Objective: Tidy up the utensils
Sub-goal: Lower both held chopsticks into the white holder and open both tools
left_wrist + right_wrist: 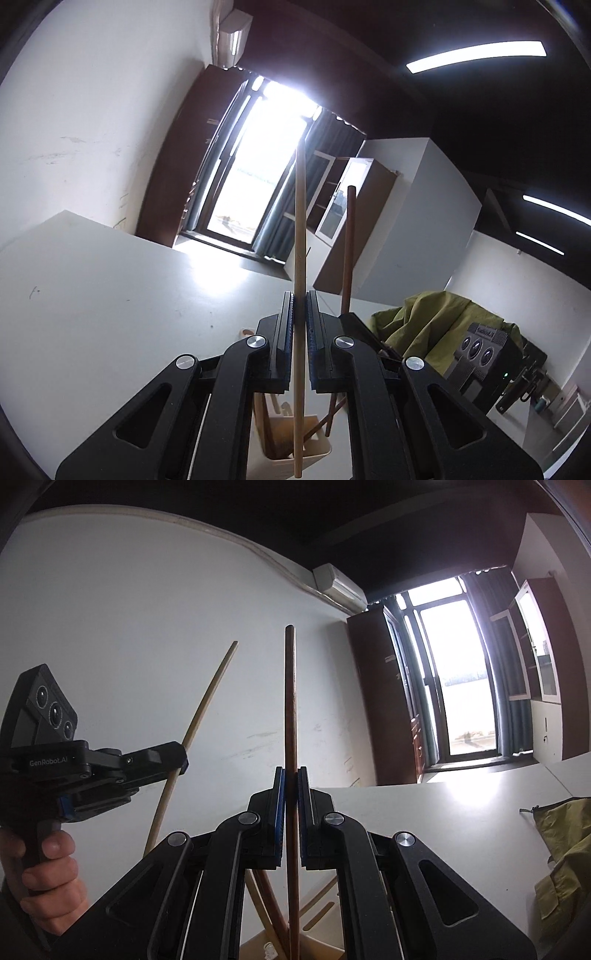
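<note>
My left gripper (300, 301) is shut on a pale wooden chopstick (300, 221) that stands upright between its pads, its lower end over a cream utensil holder (284, 448) with several wooden utensils in it. My right gripper (291, 775) is shut on a dark brown chopstick (290, 701), also upright. The dark chopstick (349, 243) shows just right of the left gripper. In the right wrist view the left gripper (183, 762) sits at the left with the pale chopstick (201, 709), a hand (48, 867) on its handle. The holder (317, 943) lies below.
A white table (110, 314) carries a yellow-green cloth (424, 325) at the right, also seen as the cloth (561, 853). A white wall (147, 627), a bright window (258, 166), brown cabinets and an air conditioner (340, 583) fill the background.
</note>
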The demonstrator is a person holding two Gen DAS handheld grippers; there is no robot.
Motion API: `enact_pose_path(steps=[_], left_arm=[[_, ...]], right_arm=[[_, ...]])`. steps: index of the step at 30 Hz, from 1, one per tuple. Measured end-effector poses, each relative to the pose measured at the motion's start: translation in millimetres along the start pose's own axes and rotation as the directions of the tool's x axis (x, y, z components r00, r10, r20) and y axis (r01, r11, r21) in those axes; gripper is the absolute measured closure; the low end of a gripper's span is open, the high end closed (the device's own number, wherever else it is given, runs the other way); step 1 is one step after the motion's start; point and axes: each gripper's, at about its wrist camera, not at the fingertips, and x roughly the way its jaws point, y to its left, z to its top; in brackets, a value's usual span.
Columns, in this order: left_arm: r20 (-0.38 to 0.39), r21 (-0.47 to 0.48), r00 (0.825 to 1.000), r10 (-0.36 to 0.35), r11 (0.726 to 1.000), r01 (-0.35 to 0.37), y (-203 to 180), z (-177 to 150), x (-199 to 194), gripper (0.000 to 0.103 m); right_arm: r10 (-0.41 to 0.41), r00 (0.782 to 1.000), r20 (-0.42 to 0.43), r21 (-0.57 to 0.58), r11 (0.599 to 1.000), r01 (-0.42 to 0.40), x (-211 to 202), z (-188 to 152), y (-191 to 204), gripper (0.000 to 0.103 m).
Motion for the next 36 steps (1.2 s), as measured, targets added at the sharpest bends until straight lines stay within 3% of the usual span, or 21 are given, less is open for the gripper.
enact_pose_path(steps=[2, 5, 12, 17, 26, 29, 36], left_arm=[[0.056, 0.009, 0.997, -0.044, 0.999, 0.044, -8.6, -11.5, 10.3, 0.097], [0.101, 0.021, 0.994, -0.035, 0.999, 0.033, -12.1, -27.3, 24.1, 0.097], [0.149, -0.053, 0.989, 0.006, 0.999, 0.002, 7.5, -48.0, 24.4, 0.097], [0.135, -0.037, 0.991, 0.003, 0.999, 0.002, 9.5, -60.6, 31.2, 0.097], [0.092, 0.062, 0.996, 0.015, 0.998, -0.021, 23.1, -81.2, 33.5, 0.097], [0.081, 0.133, 0.996, 0.037, 0.99, -0.047, 21.7, -87.4, 30.5, 0.097], [0.021, 0.197, 0.998, 0.057, 0.979, -0.06, 20.3, -94.4, 23.7, 0.097]], right_arm=[[0.001, 1.0, 0.026, 0.014, 1.0, -0.001, -4.3, -7.1, -6.7, 0.096], [0.025, 0.999, 0.048, 0.052, 0.998, -0.028, -7.6, -8.6, -18.8, 0.096], [0.031, 0.989, 0.145, -0.016, 0.999, -0.029, -21.0, -17.5, -5.5, 0.096], [0.019, 0.987, 0.161, -0.066, 0.998, -0.009, -24.0, -31.3, 7.0, 0.096], [0.007, 0.995, 0.103, -0.092, 0.996, 0.003, -37.5, -44.6, 5.5, 0.096], [-0.002, 0.994, 0.109, -0.11, 0.994, 0.014, -45.4, -45.5, 8.5, 0.096], [-0.013, 0.999, 0.043, -0.122, 0.992, 0.019, -54.7, -54.6, 14.6, 0.096]])
